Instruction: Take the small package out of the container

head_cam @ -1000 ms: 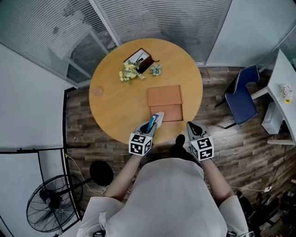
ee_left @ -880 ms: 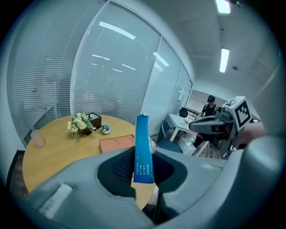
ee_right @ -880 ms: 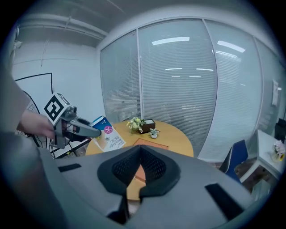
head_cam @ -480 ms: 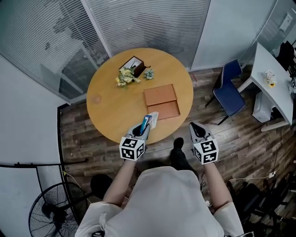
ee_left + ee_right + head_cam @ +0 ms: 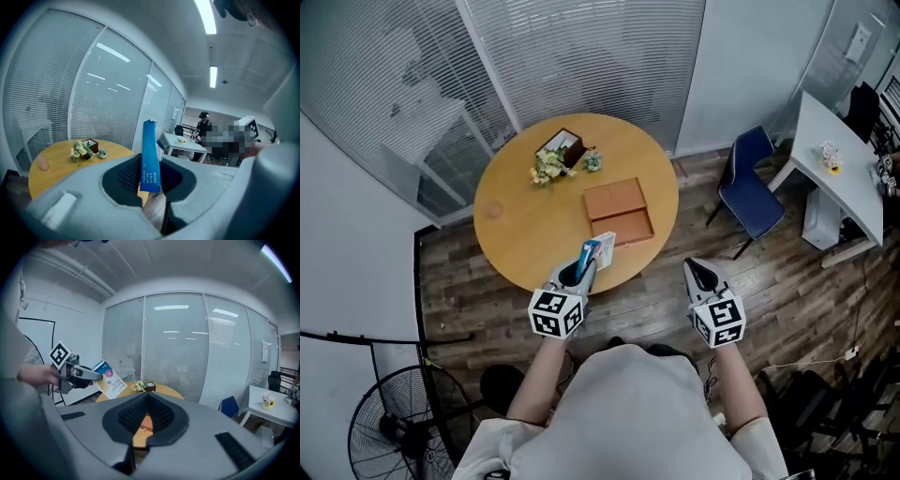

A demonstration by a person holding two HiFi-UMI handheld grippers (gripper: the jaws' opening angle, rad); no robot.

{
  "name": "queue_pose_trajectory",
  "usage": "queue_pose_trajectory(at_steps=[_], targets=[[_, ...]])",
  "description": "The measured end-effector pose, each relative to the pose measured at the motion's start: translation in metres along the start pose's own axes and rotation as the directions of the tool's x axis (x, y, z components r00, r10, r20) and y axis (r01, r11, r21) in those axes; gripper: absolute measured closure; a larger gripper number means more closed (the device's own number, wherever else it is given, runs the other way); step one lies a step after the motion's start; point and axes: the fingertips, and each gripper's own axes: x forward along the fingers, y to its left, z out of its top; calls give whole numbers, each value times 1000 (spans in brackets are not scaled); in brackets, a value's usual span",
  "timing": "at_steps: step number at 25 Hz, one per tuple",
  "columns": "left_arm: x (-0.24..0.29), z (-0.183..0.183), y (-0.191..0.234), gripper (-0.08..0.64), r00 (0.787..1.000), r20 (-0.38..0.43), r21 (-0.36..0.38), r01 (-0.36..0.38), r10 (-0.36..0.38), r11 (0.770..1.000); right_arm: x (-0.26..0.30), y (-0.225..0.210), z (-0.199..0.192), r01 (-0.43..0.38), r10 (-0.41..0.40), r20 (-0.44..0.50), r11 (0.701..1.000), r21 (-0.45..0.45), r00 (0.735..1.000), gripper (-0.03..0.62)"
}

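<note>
Glass-walled office with a round table (image 5: 534, 225): the small package (image 5: 593, 253) is out of the container (image 5: 619, 214).
On the table, ahead of both grippers, the flat brown container lies open; whether anything else is in it is too small to tell. The left gripper (image 5: 579, 269) is clamped on the near end of the package and holds it on the person's side of the container, apart from it. The right gripper (image 5: 695, 266) hangs off to that side over the floor, jaws together on nothing. The package's long axis runs on from the left gripper's jaws, with its free end pointing forward and upward toward the container, its thin edge facing that gripper's camera and its printed face turned toward the right gripper. The removal looks done; at most, setting the package down remains.
</note>
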Motion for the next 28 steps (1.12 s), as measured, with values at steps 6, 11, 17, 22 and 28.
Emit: queue_pose_trajectory(at_steps=[6, 11, 17, 22, 28], targets=[[-20, 15, -27, 488, 999, 52, -16, -12, 13, 1000, -33, -10, 14, -26, 27, 38, 1000, -9, 999, 591], [-32, 25, -48, 488, 996, 82, -19, -35, 36, 999, -52, -19, 26, -45, 45, 76, 999, -6, 996, 591], [-47, 28, -58, 488, 992, 115, -19, -54, 56, 998, -60, -12, 29, -65, 66, 93, 998, -16, 993, 591], [-49, 28, -63, 488, 990, 124, -22, -67, 69, 998, -64, -13, 31, -78, 81, 100, 996, -32, 992, 591], [-52, 26, -64, 488, 989, 131, -27, -70, 73, 997, -65, -12, 32, -78, 82, 103, 996, -35, 991, 591]])
